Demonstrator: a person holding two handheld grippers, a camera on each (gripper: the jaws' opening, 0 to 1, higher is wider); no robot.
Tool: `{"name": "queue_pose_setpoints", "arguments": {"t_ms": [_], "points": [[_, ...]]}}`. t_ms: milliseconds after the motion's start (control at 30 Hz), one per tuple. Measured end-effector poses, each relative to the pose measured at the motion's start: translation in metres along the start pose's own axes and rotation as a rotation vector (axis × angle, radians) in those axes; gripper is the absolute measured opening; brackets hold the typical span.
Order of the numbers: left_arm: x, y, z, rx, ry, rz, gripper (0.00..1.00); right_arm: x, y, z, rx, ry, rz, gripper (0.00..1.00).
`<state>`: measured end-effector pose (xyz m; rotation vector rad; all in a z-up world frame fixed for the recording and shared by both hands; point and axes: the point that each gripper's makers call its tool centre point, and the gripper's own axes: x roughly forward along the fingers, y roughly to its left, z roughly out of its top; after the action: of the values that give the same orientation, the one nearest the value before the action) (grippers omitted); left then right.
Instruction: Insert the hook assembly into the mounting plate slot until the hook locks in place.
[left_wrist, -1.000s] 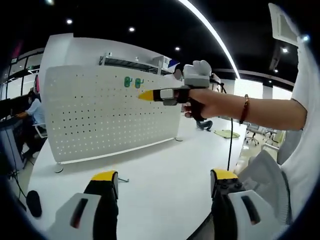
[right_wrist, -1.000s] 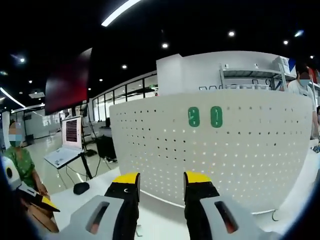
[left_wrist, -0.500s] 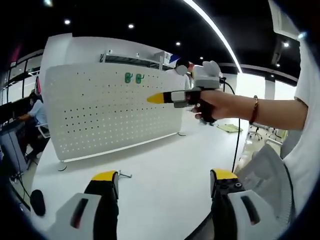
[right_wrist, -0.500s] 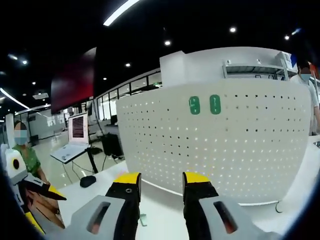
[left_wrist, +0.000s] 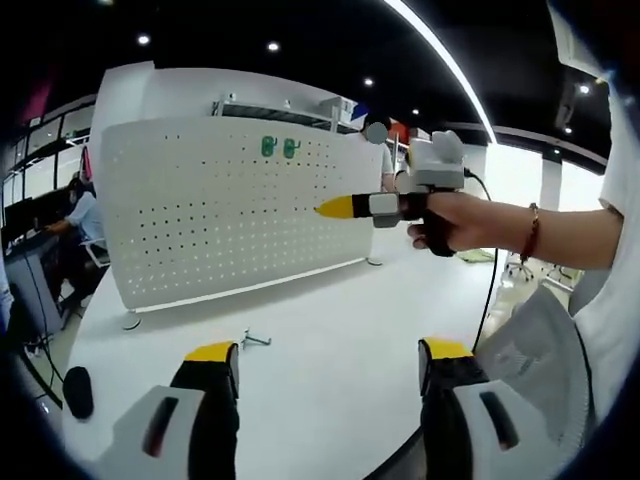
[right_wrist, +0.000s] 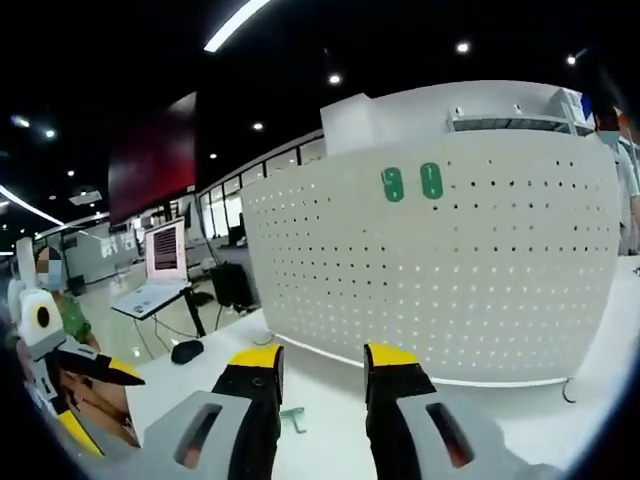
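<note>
Hook assembly (left_wrist: 256, 340) lies small and blurred on table (left_wrist: 330, 340).

Black mouse (right_wrist: 186, 350), laptop (right_wrist: 163, 273)

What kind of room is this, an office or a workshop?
Probably an open-plan office used for testing: a white table carries a standing pegboard, with a laptop on a stand and office chairs behind.

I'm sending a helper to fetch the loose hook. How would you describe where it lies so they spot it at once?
Start at the white pegboard standing on the white table. In front of its lower edge, toward its left foot in the left gripper view, a small metal hook lies flat on the tabletop. Unlike the two green hooks mounted high on the board, it is loose and silvery.
</note>
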<state>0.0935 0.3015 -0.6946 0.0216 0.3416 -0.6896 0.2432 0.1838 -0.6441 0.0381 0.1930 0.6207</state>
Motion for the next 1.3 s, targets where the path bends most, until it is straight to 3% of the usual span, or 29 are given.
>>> {"name": "queue_pose_setpoints", "arguments": {"t_ms": [100, 267, 600, 1300], "points": [[0.002, 0.001, -0.002, 0.009, 0.014, -0.003, 0.74, -0.002, 0.005, -0.005, -0.001, 0.010, 0.018, 0.32], [0.003, 0.012, -0.003, 0.014, 0.018, 0.043, 0.75, -0.004, 0.007, -0.012, 0.009, 0.020, 0.026, 0.33], [0.008, 0.020, -0.011, -0.012, 0.041, 0.051, 0.68, -0.013, 0.012, -0.026, 0.002, 0.050, 0.035, 0.32], [0.012, 0.045, -0.035, -0.040, 0.110, 0.105, 0.58, -0.023, 0.027, -0.032, 0.068, 0.038, 0.069, 0.31]]}}
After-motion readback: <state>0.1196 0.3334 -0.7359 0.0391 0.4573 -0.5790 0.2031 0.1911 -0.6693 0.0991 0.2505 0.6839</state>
